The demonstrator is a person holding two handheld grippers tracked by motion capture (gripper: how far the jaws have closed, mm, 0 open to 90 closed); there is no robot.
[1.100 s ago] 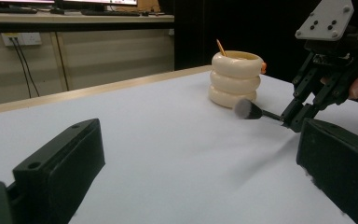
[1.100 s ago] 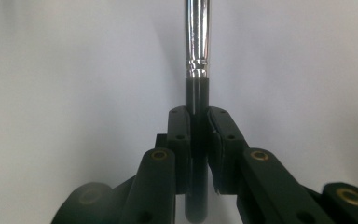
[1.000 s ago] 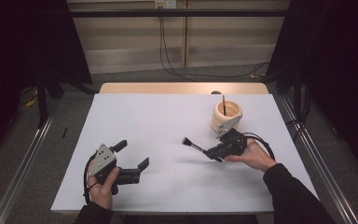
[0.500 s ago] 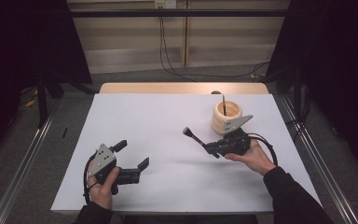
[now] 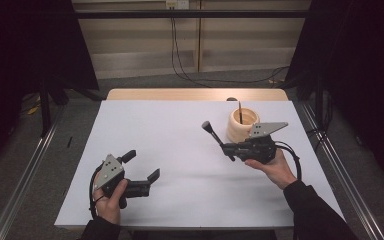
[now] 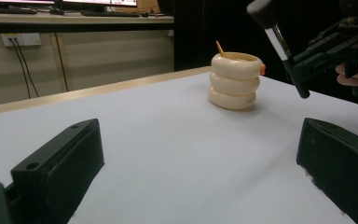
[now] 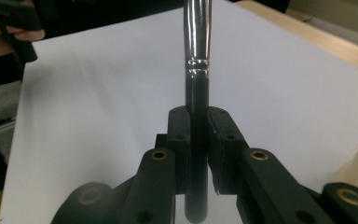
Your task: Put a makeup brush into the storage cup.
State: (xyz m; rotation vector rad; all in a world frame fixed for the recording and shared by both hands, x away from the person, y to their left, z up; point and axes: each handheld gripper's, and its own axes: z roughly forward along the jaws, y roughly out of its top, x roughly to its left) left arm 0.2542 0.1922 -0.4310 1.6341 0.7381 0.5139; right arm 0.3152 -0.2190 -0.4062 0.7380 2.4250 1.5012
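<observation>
Black brush (image 5: 215, 136) pinched in the right gripper (image 5: 228, 148), centre-right of frame; next, tip it into the cream holder (image 5: 243, 125). Left gripper (image 5: 141, 167) spread, idle.

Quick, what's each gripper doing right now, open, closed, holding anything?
Left gripper: open, nothing between its jaws.
Right gripper: closed on the brush, gripping its dark handle.

No lettering to call here: no label, brand, number or sign reads clearly on any surface in view, near or far.
</observation>
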